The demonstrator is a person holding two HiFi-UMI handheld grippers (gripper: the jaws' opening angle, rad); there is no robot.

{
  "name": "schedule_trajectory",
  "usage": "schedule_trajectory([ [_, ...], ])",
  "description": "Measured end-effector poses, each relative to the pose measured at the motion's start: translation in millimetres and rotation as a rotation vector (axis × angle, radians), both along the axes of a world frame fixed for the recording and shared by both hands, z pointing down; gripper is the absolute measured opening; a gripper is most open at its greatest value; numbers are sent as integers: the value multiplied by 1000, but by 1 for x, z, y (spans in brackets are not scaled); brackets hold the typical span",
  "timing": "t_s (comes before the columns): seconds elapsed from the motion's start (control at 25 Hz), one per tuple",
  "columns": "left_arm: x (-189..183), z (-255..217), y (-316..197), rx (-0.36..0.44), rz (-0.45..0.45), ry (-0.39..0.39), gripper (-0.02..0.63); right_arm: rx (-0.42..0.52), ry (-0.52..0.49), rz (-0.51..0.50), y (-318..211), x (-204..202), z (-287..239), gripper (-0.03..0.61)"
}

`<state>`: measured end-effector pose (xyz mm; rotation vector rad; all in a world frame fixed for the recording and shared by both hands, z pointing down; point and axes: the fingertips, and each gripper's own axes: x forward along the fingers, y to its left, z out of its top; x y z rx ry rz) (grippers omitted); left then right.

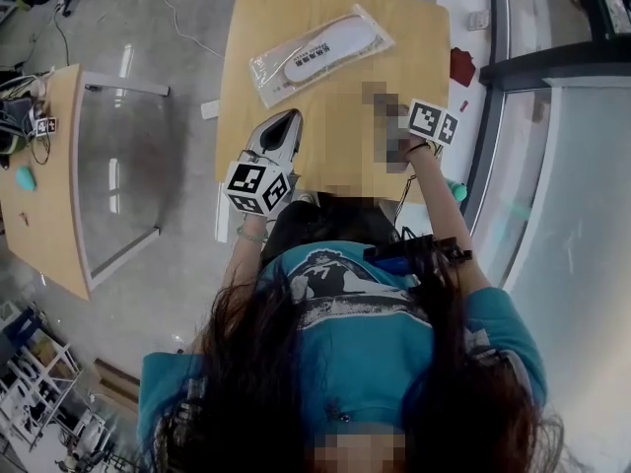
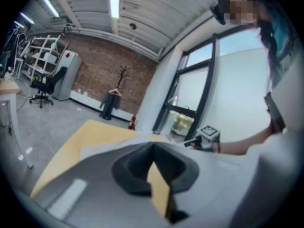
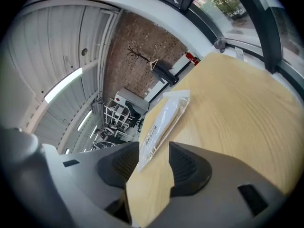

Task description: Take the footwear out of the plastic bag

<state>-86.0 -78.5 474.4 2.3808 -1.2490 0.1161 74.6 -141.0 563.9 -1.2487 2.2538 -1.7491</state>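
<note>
Head view puts the plastic bag (image 1: 317,57), footwear (image 1: 335,47) sealed inside, untouched at the far end of the desk (image 1: 335,116), so the released right tongs (image 3: 154,158) should probably pinch one bag end squarely while the clenched, empty left tongs (image 2: 153,151) open for the other.

Glossy clear plastic bag (image 1: 320,55) on smooth matt wooden table (image 1: 414,62)
</note>
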Motion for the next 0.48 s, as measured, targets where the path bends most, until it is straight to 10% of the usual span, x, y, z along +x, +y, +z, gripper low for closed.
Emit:
schedule_trajectory([
  [0.48,-3,21,-40,-52,-70,-5,2,-155,-89,291,-116,43,60,206],
])
